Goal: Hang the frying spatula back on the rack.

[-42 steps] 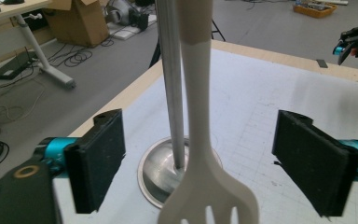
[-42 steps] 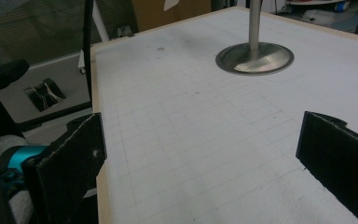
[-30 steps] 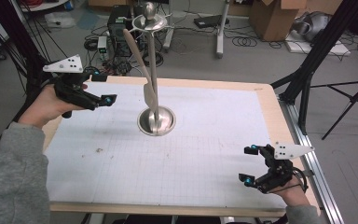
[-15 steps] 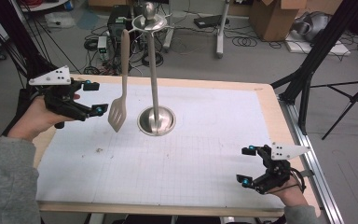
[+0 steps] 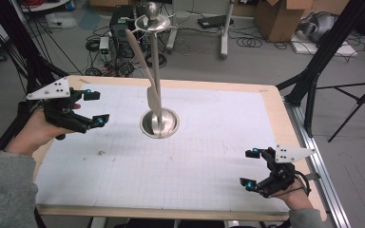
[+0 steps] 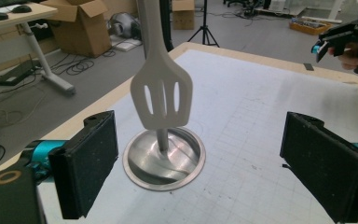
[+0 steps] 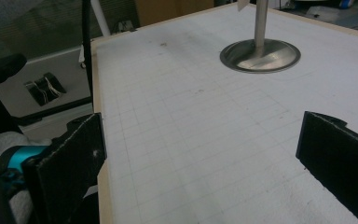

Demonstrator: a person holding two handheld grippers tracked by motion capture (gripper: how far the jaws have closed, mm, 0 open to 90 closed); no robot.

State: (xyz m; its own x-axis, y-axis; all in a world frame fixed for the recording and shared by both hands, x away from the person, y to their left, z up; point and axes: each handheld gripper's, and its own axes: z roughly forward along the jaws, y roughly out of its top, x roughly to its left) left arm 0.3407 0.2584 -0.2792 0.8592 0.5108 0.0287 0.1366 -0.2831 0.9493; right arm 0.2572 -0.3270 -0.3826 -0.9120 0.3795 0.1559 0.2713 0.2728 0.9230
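Note:
A pale slotted spatula (image 5: 153, 99) hangs from the top ring of a metal stand (image 5: 159, 124) at the table's back centre, its head low beside the pole. My left gripper (image 5: 96, 107) is held open to the left of the stand, a short way from the spatula, with nothing between its jaws. In the left gripper view the spatula head (image 6: 162, 95) dangles above the round stand base (image 6: 164, 158), beyond the open left gripper (image 6: 200, 140). My right gripper (image 5: 249, 168) is open near the front right corner; in its own view the right gripper (image 7: 200, 154) frames bare mat, with the stand base (image 7: 260, 56) far off.
A white gridded mat (image 5: 218, 142) covers the wood-rimmed table (image 5: 274, 97). Black tripod legs (image 5: 313, 71) stand off the right edge. Cardboard boxes (image 5: 278, 16), cables and electronics lie on the floor behind the table.
The spatula swung out left toward my left gripper half a second ago and now hangs back by the pole. My left gripper drew slightly nearer the person. The right gripper stayed still.

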